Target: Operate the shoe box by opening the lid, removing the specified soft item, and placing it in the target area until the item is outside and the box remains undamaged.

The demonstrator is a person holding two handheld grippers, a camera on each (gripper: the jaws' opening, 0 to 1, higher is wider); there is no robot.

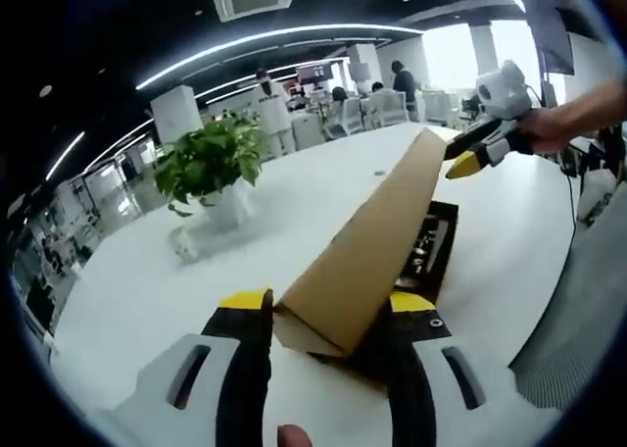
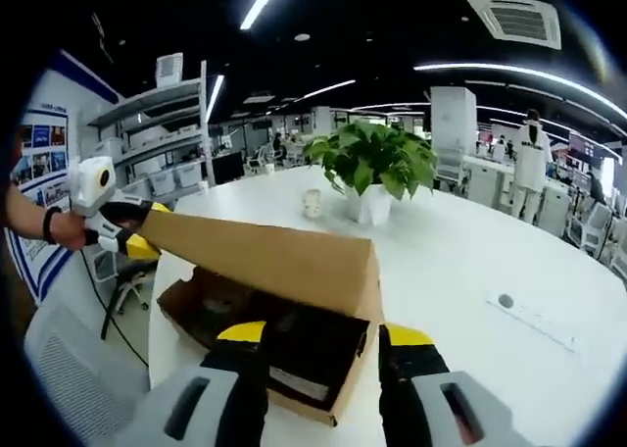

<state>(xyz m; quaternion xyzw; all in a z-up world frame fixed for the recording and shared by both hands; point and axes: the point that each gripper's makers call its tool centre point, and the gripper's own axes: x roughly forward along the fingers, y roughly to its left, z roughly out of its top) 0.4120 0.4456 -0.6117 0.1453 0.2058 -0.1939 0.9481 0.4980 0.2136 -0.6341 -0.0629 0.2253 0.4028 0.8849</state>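
A brown cardboard shoe box (image 2: 186,308) lies on the white table (image 2: 460,261) with its lid (image 2: 265,256) tilted up. Its inside is dark, and I cannot make out the contents (image 2: 304,344). My left gripper (image 1: 328,302) has its jaws apart, with the near end of the lid (image 1: 372,241) between them. My right gripper (image 2: 323,334) also stands with jaws apart around the box's near corner. In the left gripper view, the right gripper (image 1: 458,158) is at the lid's far top corner. In the right gripper view, the left gripper (image 2: 137,229) straddles the lid's far end.
A potted green plant (image 1: 208,163) (image 2: 372,158) stands on the table beyond the box, with a small glass (image 2: 313,203) beside it. A person's hand (image 1: 558,124) holds the right gripper. A chair (image 2: 127,275) stands off the table's edge.
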